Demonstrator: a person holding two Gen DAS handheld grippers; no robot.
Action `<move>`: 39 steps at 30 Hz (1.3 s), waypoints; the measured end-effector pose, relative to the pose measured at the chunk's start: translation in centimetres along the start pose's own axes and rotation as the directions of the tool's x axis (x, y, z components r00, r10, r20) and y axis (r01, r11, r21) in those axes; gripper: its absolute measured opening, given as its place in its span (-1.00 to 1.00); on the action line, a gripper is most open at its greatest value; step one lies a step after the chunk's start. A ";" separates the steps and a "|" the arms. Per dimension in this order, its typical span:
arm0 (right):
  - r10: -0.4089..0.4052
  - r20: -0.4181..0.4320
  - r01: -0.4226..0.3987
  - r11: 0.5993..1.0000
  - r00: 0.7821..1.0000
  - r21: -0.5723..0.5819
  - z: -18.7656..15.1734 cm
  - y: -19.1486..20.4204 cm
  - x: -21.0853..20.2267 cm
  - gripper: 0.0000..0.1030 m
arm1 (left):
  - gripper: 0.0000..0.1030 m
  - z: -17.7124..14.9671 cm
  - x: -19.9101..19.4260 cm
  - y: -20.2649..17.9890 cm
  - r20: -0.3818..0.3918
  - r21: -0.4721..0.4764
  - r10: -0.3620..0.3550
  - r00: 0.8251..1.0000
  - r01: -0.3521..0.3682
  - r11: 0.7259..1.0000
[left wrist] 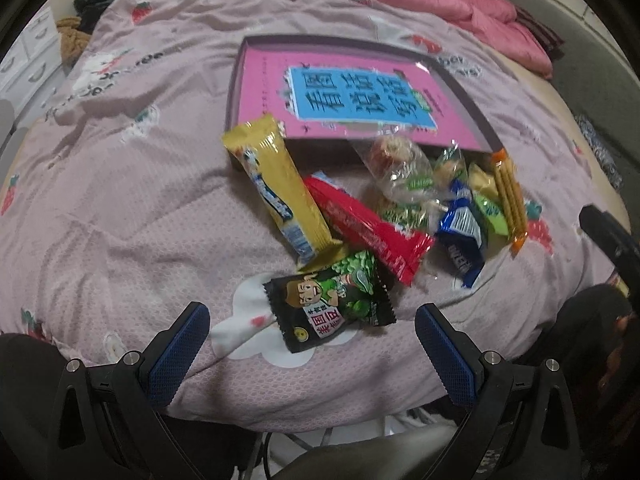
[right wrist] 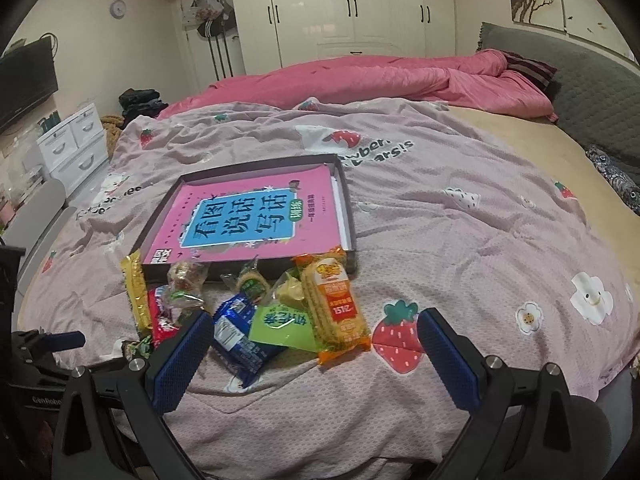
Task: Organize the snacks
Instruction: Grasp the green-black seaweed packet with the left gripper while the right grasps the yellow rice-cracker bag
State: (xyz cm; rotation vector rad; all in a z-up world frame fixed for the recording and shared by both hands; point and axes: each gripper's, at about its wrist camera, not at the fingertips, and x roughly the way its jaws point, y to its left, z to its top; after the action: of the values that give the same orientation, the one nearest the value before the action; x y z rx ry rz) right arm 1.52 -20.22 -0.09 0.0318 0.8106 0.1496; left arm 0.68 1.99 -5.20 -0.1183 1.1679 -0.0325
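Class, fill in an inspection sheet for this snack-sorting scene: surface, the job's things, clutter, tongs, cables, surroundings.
Surface: bed under a wrinkled pink strawberry-print cover.
Job's things: snack packets heaped at the near edge of a shallow box; yellow bar, red bar, blue packet, orange cracker pack, black-and-green packet lying apart, nearest the left tongs.
Clutter: pink book fills the box.
Tongs: left tongs open, empty; right tongs open, empty.
Cables: nothing seen clearly.
Surroundings: pink quilt, white wardrobe, drawer unit.
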 end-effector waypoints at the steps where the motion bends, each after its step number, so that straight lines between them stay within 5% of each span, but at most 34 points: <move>1: -0.002 -0.004 0.002 1.000 1.000 0.001 0.0 -0.1 0.1 0.98 | 0.98 0.0 0.2 -0.2 -0.006 0.012 0.001 1.000 -0.001 1.000; 10: -0.020 -0.051 0.021 1.000 0.998 0.012 0.1 -0.9 1.7 0.98 | 0.98 0.5 2.9 0.0 -0.053 0.082 0.059 0.997 -0.055 0.995; 34: -0.065 -0.159 0.063 0.998 0.985 -0.018 0.7 -2.0 7.0 0.98 | 0.62 0.3 5.0 0.9 -0.130 0.029 -0.054 0.990 0.058 0.998; 39: -0.076 -0.189 0.068 0.996 0.979 -0.050 1.2 -2.3 9.0 0.83 | 0.51 0.5 5.2 1.2 -0.132 0.026 -0.067 0.989 0.071 0.997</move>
State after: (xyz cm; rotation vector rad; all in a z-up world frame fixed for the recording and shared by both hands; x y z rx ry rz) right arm 8.77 -21.10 -5.93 -0.0535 0.9988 0.1026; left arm 3.14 2.78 -9.87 -0.1313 1.2938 -0.1205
